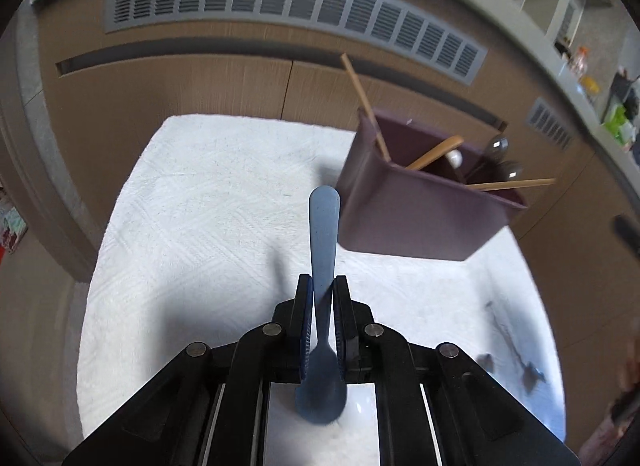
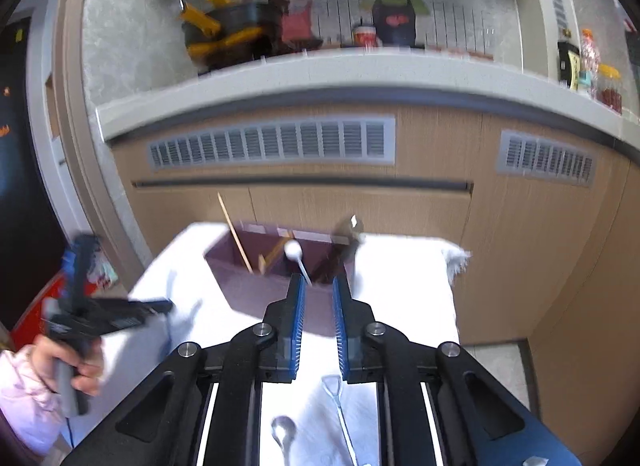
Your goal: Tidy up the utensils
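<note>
Blue spoon (image 1: 324, 242) clamped by the neck in left gripper (image 1: 323, 286), handle toward maroon caddy (image 1: 420, 217) on white-clothed surface (image 1: 200, 225). Right gripper (image 2: 319, 286) narrow, empty, above metal spoon (image 2: 283, 432). Risk: blurred swing twisting spoon loose or clipping chopsticks (image 1: 362, 97).

Left gripper (image 1: 322, 286) clamped on spoon (image 1: 323, 266), angled downward. Right gripper (image 2: 319, 286) angled downward, jaws narrowly apart, gripping nothing.

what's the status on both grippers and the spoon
Left gripper shut on blue spoon, handle forward. Right gripper jaws apart, empty. Purple holder ahead, nothing blocking.
</note>
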### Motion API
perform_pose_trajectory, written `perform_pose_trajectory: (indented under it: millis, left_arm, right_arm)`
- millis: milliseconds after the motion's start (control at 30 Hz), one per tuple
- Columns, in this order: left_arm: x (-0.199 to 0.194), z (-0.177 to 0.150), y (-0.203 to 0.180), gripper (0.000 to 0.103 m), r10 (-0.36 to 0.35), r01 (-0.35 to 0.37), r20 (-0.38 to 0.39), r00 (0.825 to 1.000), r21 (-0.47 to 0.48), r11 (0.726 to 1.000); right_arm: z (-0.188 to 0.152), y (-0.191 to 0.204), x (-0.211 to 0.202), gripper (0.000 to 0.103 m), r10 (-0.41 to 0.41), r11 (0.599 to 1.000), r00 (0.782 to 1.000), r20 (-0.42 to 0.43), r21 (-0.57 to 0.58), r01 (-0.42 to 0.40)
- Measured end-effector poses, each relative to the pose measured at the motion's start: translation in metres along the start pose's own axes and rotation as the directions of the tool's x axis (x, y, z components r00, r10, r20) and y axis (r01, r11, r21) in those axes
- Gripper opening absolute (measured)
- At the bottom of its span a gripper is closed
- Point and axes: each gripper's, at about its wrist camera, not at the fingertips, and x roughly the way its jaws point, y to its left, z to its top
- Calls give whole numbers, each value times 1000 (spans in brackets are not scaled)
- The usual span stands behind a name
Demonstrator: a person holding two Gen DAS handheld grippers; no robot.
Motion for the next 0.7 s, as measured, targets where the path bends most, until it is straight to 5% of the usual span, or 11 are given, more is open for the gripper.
perform_pose_trajectory:
  millis: [167,300,367,433,600,667,700]
  left_arm:
    - [-27,-1,-11,10,-61,61,67,996,3,998]
    - [-38,4,-20,10,-79,77,89,993,26,997]
    - [-41,4,-20,10,-94,92,83,992,23,995]
    - [-41,3,-23,10,-98,96,81,992,28,995]
    - [-44,2,-27,10,-102,99,76,992,34,994]
    - [-45,2,-29,10,-105,103,75,992,38,994]
    - [-47,1,-30,10,-107,104,76,991,40,994]
  right_arm:
    - [-35,-8,42,16,44,996,972,-232,-59,-60]
    - [-61,-2,72,18,35,989,941,-336,-122,-80]
    - [-68,-1,88,34,32,988,934,-357,-129,-84]
    - [-72,-2,103,40,32,988,932,-362,-130,-85]
    - [-79,-3,134,40,12,984,921,-389,-159,-80]
    - [-81,-6,135,20,22,986,921,-388,-142,-83]
    - [-81,-6,133,21,26,987,921,-390,-136,-85]
